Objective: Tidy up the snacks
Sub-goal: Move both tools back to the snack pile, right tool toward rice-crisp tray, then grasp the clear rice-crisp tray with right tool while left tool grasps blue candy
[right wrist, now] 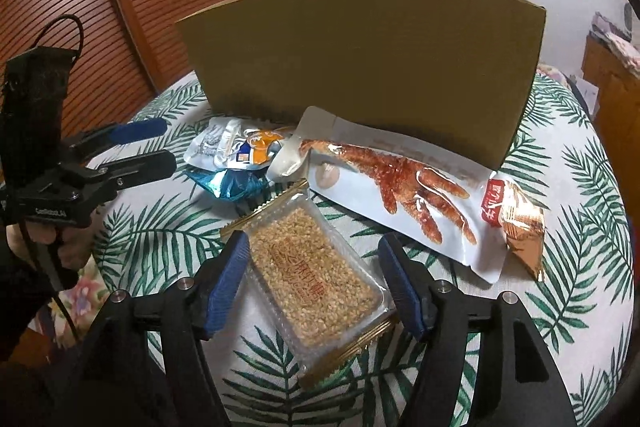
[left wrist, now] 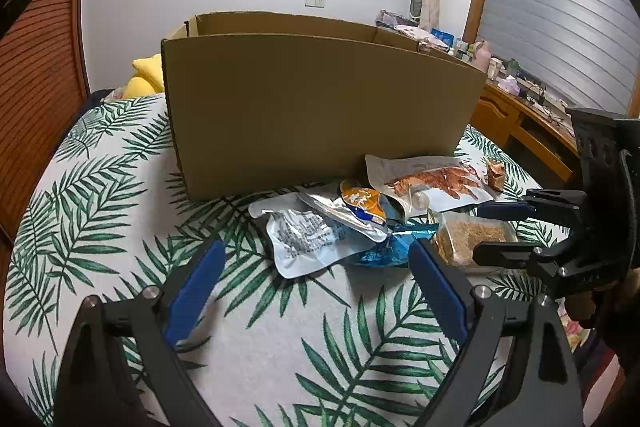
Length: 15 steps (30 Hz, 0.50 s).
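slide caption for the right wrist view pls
Open right gripper straddles a clear sesame-brittle packet before a brown cardboard box.

Both hand-held grippers are built alike: the left gripper (left wrist: 316, 279) and the right gripper (right wrist: 316, 283) have matte black arms shaped like angular brackets, each finger (right wrist: 224, 291) faced with a ribbed blue pad. Round silver screw heads (right wrist: 186, 283) sit just behind the pads. The left one's body carries small white lettering (too small to read) and a thin black cable (right wrist: 78, 31) looping off its top. A dark sleeve (right wrist: 20, 291) covers the arm behind it.
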Available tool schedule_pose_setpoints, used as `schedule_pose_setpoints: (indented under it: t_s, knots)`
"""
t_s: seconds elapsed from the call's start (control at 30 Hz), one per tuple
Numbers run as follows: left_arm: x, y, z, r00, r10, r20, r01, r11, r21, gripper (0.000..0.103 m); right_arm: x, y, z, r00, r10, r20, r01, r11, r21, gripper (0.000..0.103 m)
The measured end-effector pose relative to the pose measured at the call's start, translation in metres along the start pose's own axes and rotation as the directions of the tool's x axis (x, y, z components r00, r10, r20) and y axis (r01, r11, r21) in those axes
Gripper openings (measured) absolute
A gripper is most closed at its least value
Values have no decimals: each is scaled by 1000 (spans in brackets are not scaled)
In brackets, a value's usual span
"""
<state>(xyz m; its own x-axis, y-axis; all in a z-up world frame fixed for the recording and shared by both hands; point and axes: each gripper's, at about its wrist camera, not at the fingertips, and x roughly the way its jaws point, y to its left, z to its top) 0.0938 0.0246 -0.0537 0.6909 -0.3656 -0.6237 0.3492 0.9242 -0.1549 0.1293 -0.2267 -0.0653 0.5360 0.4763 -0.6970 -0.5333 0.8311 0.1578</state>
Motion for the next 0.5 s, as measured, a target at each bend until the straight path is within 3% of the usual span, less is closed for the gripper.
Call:
schedule_pose_setpoints:
  t_s: [0.3,0.5]
  knots:
    - [3,-6,-2,999,30,-15,-30,1000,-2,94,-7,8,-10,1000,-19,8,19,999,-29,74]
    - [-3,-11,-4,999,28,16,-28,1000,-2,103,-3,13,-14,999,-43,-6,43,998,-54,74]
